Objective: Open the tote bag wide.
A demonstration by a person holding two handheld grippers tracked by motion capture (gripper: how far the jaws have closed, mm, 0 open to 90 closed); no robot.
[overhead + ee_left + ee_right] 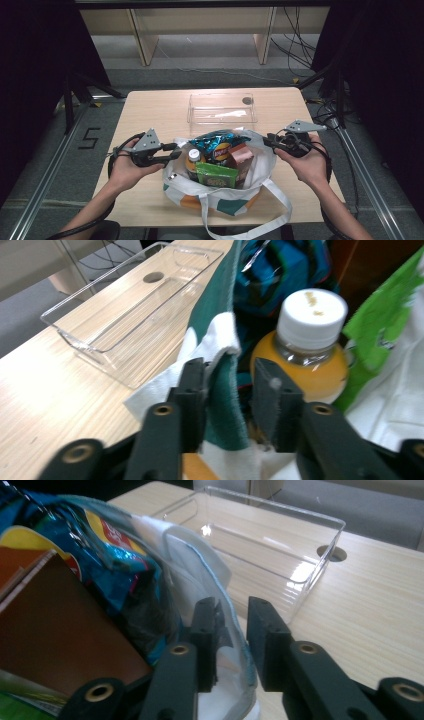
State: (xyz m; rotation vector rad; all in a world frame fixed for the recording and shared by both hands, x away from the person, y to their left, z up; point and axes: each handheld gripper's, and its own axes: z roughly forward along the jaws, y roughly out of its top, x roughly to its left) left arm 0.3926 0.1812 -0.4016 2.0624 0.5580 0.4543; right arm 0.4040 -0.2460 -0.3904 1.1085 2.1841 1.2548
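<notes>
A white cloth bag (220,200) with green and orange patches lies open on the table's near half. In it are a blue crisp packet (217,142), an orange drink bottle (192,160) with a white cap, a green packet (216,175) and a brown carton (241,156). My left gripper (176,150) is at the bag's left rim. That green and white rim (220,340) hangs between its jaws (227,370), with a gap still on the bottle (310,355) side. My right gripper (267,140) straddles the right rim (200,565), its jaws (232,605) not quite pinching the cloth.
A clear plastic tray (222,107) stands empty behind the bag, toward the table's far edge, beside a round cable hole (247,100). The bag's long handles (280,200) trail over the near table edge. Wooden furniture legs and cables are on the floor beyond.
</notes>
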